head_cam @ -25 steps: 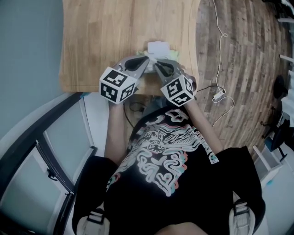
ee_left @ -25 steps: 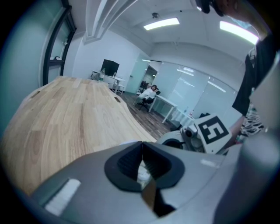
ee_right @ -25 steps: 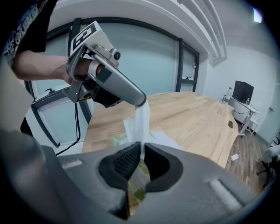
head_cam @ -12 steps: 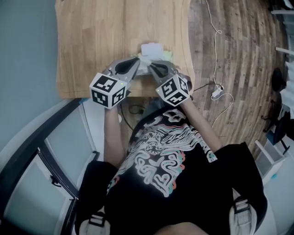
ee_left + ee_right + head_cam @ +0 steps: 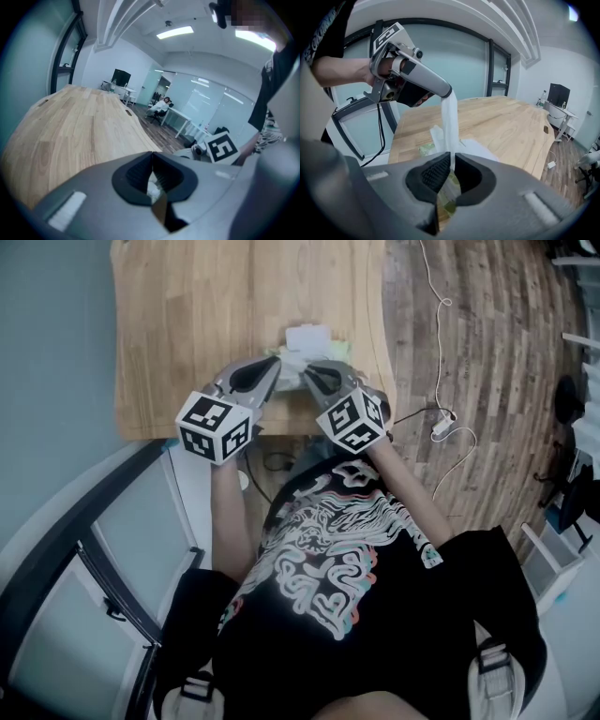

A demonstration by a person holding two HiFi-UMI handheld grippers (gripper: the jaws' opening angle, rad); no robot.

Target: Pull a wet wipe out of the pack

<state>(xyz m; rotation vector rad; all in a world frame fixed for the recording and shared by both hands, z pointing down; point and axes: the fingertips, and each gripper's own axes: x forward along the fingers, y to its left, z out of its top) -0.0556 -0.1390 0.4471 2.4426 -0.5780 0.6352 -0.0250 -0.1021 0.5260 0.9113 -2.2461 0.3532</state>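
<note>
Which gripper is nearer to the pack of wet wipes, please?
Right. The right gripper sits low over the pack, while the left gripper is raised above it, pinching the wet wipe at its top.

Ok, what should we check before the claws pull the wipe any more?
1. Left claw shut on the top of the wipe: ok.
2. Right claw shut on the wipe lower down: ok, the strip runs in between its tips.
3. Wipe stretched in one piece between the two claws: ok.
4. Wipe all the way out of the pack: cannot tell, the right claw hides that end.
5. Pack lying on the table: ok.
</note>
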